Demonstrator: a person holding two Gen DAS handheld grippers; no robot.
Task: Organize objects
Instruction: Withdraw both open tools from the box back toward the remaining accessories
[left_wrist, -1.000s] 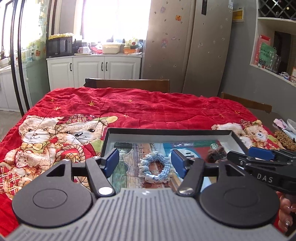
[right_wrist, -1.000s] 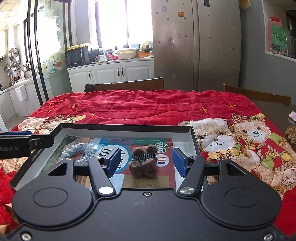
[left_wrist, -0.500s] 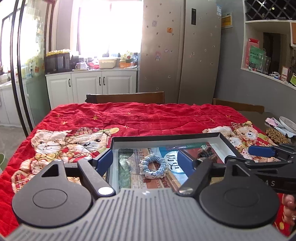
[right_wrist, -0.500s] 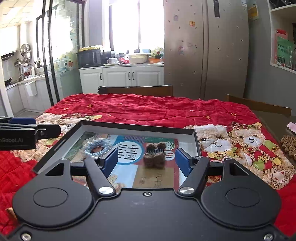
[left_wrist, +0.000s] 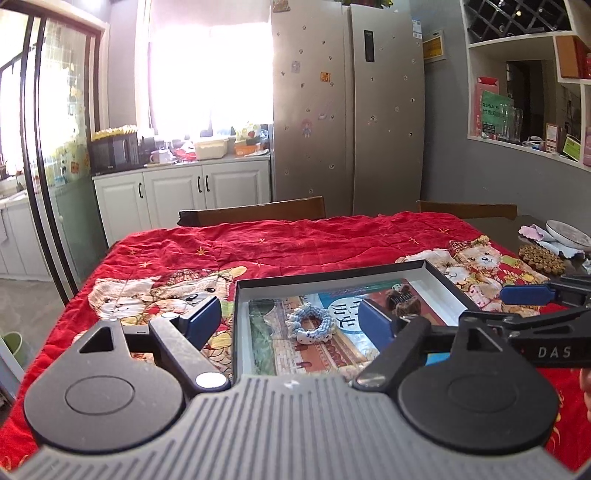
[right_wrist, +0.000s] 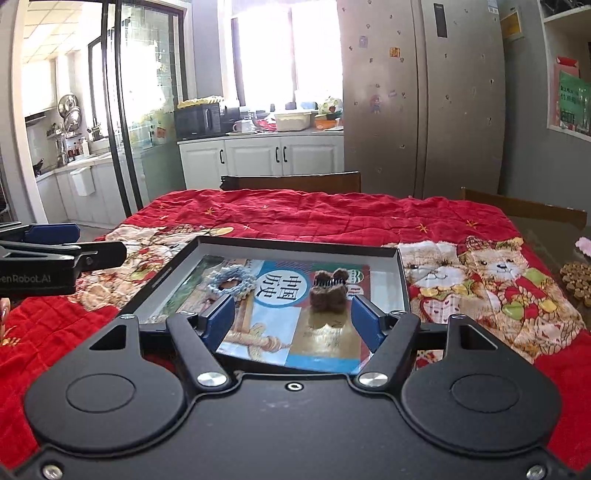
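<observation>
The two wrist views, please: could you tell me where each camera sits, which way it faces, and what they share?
Left wrist view: sits on the left hand-held gripper, facing across the tray toward the kitchen; jaws open, framing the blue scrunchie; right hand-held gripper enters at the right edge.
Right wrist view: sits on the right hand-held gripper, facing likewise; jaws open before the brown hair clip; left hand-held gripper enters at the left edge.
Shared: tray, scrunchie, clip, red quilt, fridge.

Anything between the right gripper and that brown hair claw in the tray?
Nothing visible. The right gripper is open, and the brown hair claw lies straight ahead between its fingers' line, on the book in the tray. The blue scrunchie lies off to its left, apart.
</observation>
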